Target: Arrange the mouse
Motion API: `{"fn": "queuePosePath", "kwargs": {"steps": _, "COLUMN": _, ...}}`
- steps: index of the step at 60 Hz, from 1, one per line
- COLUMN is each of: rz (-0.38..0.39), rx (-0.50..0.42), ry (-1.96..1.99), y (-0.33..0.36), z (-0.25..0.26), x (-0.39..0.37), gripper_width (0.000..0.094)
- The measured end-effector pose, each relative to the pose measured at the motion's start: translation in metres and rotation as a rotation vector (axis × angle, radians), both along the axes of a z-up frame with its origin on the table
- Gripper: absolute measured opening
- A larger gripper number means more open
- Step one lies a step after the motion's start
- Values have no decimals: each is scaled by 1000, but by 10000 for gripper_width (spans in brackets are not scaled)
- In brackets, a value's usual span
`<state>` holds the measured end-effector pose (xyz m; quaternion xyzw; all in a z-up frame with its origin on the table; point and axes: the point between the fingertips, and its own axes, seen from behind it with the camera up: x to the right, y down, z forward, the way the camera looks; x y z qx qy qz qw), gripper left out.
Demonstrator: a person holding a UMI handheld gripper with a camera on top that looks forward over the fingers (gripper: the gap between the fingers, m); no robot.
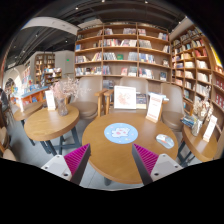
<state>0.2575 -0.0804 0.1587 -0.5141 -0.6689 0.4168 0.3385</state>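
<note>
Your gripper (112, 163) hovers with its two fingers spread wide and nothing between them, the magenta pads (77, 160) facing each other over the near edge of a round wooden table (100, 150). The tabletop is smooth, warm-toned wood. At its centre lies a flat, round blue mouse pad (121, 133). The mouse (165, 141), a small rounded pale shape, sits near the table's right edge, well apart from the blue disc and beyond your right finger. A white upright sign card (125, 97) stands at the far edge. A second round wooden table (48, 122) stands to the left, and tall wooden bookshelves (122, 52) line the back wall.
</note>
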Motion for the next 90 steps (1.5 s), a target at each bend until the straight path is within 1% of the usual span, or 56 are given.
{"fn": "queuePosePath", "kwargs": {"steps": 4, "rz": -16, "rx": 6, "ry": -7, "y": 8, "z": -5, "x": 0, "gripper_width": 853}}
{"fn": "queuePosePath", "kwargs": {"steps": 8, "rz": -49, "rx": 15, "ry": -15, "y": 24, "z": -11, "x": -3, "gripper_width": 852}}
{"fn": "queuePosePath", "kwargs": {"steps": 35, "rz": -285, "rx": 86, "ry": -29, "y": 194, "z": -52, "x": -47, "gripper_width": 853}}
{"fn": "queuePosePath", "kwargs": {"steps": 45, "rz": -350, "rx": 92, "ry": -46, "y": 241, "z": -71, "x": -56, "gripper_width": 853}}
{"fn": "queuePosePath", "kwargs": {"steps": 51, "rz": -369, "rx": 91, "ry": -47, "y": 258, "z": -83, "x": -64, "gripper_width": 852}}
{"fn": "queuePosePath", "kwargs": {"steps": 61, "rz": -381, "rx": 57, "ry": -61, "y": 272, "z": -100, "x": -80, "gripper_width": 851}}
{"fn": "queuePosePath", "kwargs": {"steps": 90, "rz": -369, "rx": 43, "ry": -96, "y": 288, "z": -151, "x": -171, "gripper_width": 850}}
